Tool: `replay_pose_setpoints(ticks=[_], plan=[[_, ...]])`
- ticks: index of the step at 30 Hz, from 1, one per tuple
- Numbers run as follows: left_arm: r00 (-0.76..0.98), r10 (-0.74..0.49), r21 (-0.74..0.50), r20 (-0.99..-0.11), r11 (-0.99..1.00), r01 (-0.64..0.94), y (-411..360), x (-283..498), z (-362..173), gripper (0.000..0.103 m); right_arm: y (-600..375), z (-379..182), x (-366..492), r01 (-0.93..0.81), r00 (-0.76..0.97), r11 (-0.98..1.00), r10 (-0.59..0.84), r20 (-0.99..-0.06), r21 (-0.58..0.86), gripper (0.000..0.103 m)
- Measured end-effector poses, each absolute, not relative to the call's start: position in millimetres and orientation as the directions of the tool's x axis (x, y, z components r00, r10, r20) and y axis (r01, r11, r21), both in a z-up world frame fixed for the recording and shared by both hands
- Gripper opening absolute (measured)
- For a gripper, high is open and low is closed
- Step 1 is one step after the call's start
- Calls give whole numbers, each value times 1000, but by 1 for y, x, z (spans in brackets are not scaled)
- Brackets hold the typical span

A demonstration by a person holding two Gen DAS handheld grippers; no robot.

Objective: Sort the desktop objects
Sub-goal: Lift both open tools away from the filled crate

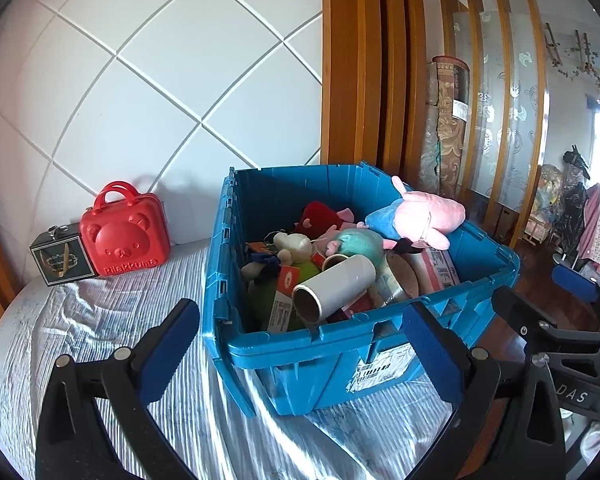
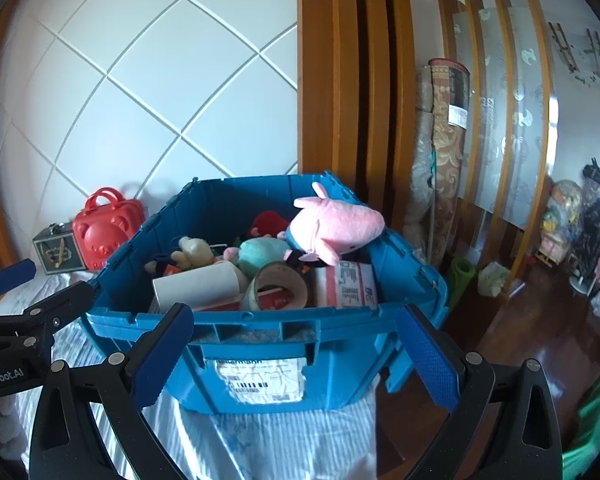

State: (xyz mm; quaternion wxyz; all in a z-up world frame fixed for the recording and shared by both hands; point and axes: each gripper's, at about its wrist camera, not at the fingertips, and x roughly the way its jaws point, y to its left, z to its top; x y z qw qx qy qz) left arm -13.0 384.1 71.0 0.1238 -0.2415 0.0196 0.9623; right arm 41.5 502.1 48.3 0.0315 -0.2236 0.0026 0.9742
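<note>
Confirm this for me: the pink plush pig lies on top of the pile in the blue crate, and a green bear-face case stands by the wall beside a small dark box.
Not quite: the bear-face case is red, not green, as the left wrist view shows. The rest holds: the pink plush pig tops the pile in the blue crate, and the case stands by the wall beside the small dark box.

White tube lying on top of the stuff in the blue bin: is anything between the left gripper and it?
Yes: the blue bin's near wall and rim stand between the open left gripper and the white tube, which lies just behind that rim. Nothing covers the tube from above, so coming in over the rim looks clear.
</note>
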Motion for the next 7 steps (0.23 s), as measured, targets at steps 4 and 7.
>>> replay_pose_setpoints(ticks=[4, 7], plan=[[-855, 234, -16, -463, -967, -256, 386, -11, 72, 103, 503, 51, 43, -68, -900, -998, 64, -430, -7, 103], [-856, 239, -14, -458, -965, -261, 387, -9, 74, 103, 504, 52, 42, -68, -902, -998, 63, -428, -4, 103]])
